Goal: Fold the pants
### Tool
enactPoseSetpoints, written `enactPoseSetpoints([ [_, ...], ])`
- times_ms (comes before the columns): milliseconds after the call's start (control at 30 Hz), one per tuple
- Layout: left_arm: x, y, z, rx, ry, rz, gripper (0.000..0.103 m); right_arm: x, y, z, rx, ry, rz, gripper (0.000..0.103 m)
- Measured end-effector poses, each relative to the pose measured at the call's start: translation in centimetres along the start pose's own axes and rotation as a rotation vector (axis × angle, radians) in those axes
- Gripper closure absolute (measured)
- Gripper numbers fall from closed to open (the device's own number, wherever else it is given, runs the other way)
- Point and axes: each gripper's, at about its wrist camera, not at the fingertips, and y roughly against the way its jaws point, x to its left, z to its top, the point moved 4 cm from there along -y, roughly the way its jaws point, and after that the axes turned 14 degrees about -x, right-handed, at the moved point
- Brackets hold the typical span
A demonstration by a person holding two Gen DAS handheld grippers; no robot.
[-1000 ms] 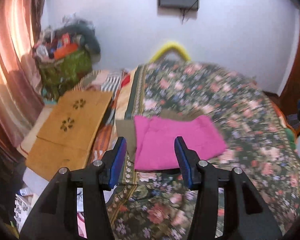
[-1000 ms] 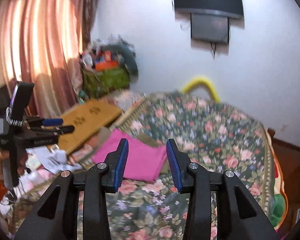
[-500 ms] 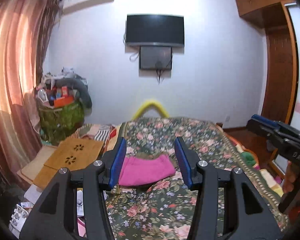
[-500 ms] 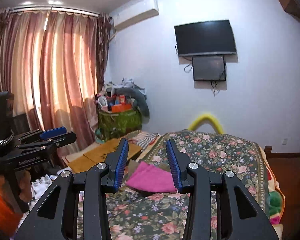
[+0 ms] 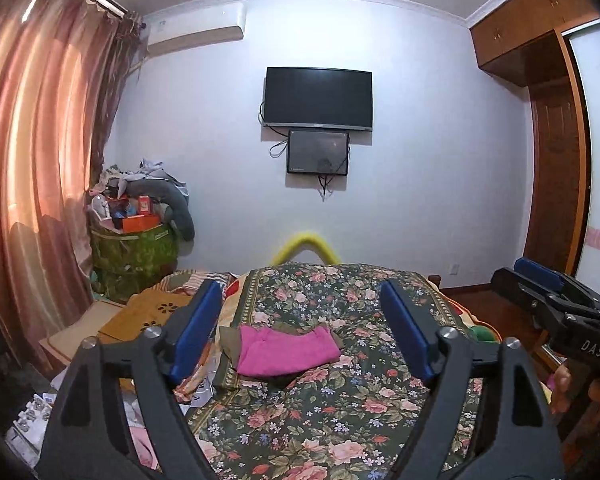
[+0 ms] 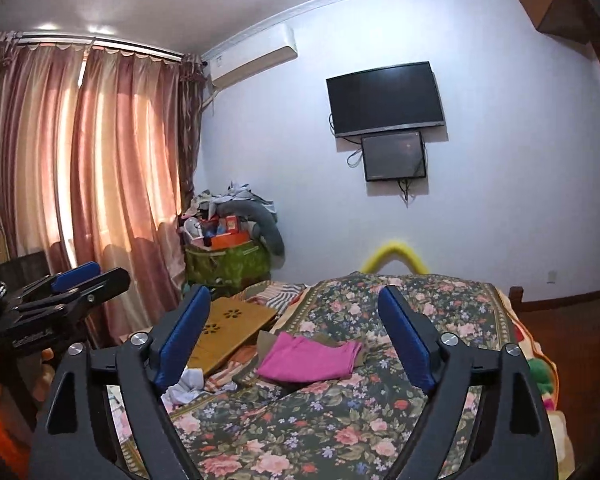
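From the left wrist view, the room is a bedroom with a white wall, one dark television [image 5: 318, 98] with one smaller screen [image 5: 318, 152] beneath it, and a bed [image 5: 340, 408] under a floral cover. One pair of pink pants [image 5: 286, 350] lies on the bed below the television, in a compact flat rectangle with an olive layer showing at its edges. The left tool [image 5: 300, 336] is held above the bed's near end, well apart from the pants, its blue pads spread wide and holding nothing. The right tool [image 5: 540, 280] shows at the picture's right edge.

From the right wrist view, the same single bundle of pants [image 6: 310, 360] sits on the bed [image 6: 340, 432] below the television [image 6: 386, 98]. The right tool [image 6: 296, 336] is likewise wide apart and empty; the left tool [image 6: 76, 276] appears at left. One wooden board [image 6: 230, 332] lies left of the pants.

I judge the folding finished or nearly so; any next move would be a final tidy.
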Motion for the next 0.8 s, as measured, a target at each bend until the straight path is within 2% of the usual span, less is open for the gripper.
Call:
enactPoseSetpoints([
  [100,0.1,0.6,-0.1,-0.003,0.008,0.002,0.007,0.2,0.0,-0.1,0.011,0.022,-0.018,0.007],
  [167,0.2,0.8,-0.1,-0.003,0.017,0.005,0.005,0.4,0.3,-0.2,0.004,0.045,-0.032,0.001],
  [300,0.4,1.1,-0.2,-0.011,0.016,0.026,0.002,0.7,0.5,-0.3,0.005,0.061,-0.037,0.0],
  [800,0.0,1.1,-0.9,-0.005,-0.003,0.014,0.0,1.1,1.5,-0.7,0.006,0.065,-0.033,0.0],
])
